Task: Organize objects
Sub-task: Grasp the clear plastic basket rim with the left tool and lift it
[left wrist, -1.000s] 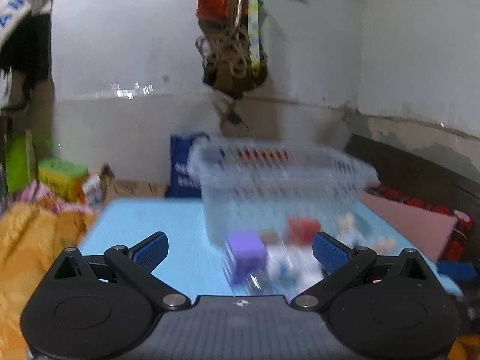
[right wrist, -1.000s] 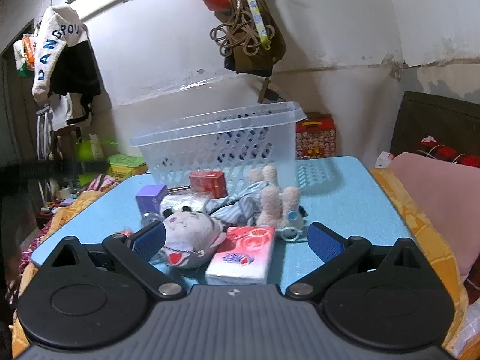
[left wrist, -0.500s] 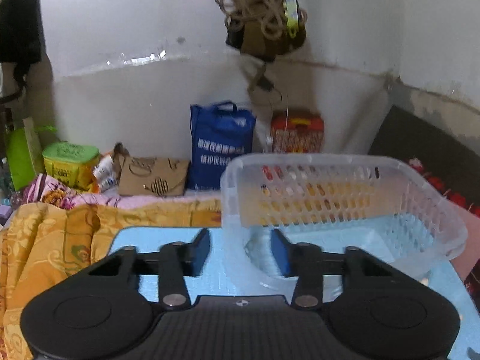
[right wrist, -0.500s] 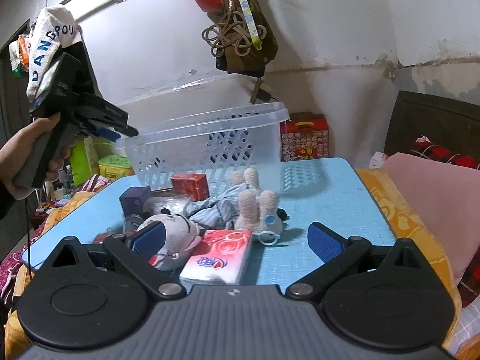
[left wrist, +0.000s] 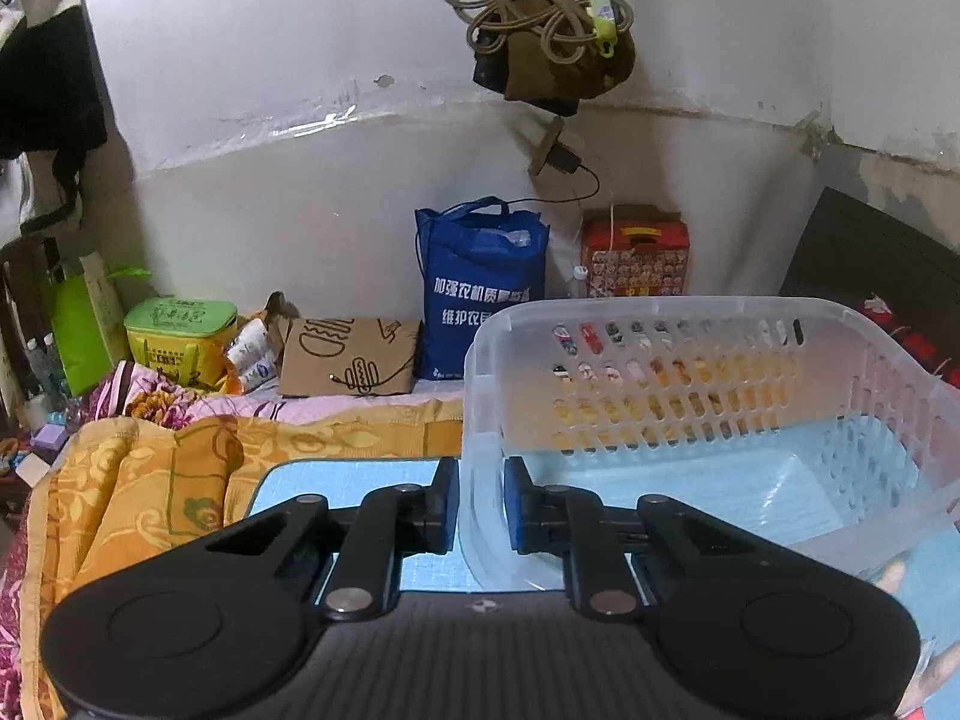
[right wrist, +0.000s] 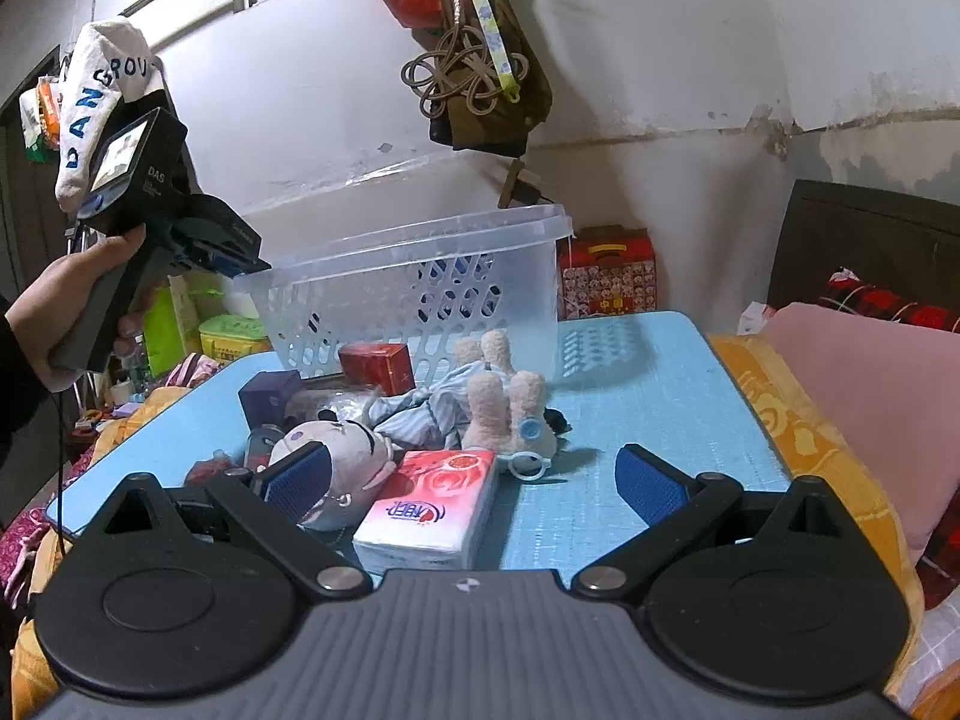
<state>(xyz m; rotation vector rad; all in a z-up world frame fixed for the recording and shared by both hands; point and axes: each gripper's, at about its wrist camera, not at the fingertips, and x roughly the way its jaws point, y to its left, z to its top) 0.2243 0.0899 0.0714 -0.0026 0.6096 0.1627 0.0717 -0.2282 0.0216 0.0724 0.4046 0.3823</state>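
A clear perforated plastic basket [left wrist: 690, 372] stands at the back of the light blue table [right wrist: 648, 396]. My left gripper [left wrist: 481, 498] is shut on the basket's near left wall, one pad outside and one inside. In the right wrist view a hand holds this gripper [right wrist: 240, 258] at the basket's [right wrist: 420, 276] left rim. My right gripper [right wrist: 474, 483] hangs open low over a red and white tissue pack [right wrist: 432, 504]. Around it lie a grey plush doll [right wrist: 336, 456], a beige plush rabbit [right wrist: 498, 396] on striped cloth, a red box [right wrist: 378, 360] and a purple box [right wrist: 270, 396].
Orange patterned bedding [left wrist: 150, 492] surrounds the table, with a pink pillow [right wrist: 870, 396] on the right. By the wall stand a blue bag [left wrist: 480, 288], a red carton [left wrist: 636, 252], a cardboard bag [left wrist: 348, 354] and a green box [left wrist: 180, 336]. Bags and cords [right wrist: 480, 72] hang above.
The left gripper swung away from the pile of objects to the basket's left wall, and its jaws closed from wide open onto that wall. The right gripper stayed almost still.
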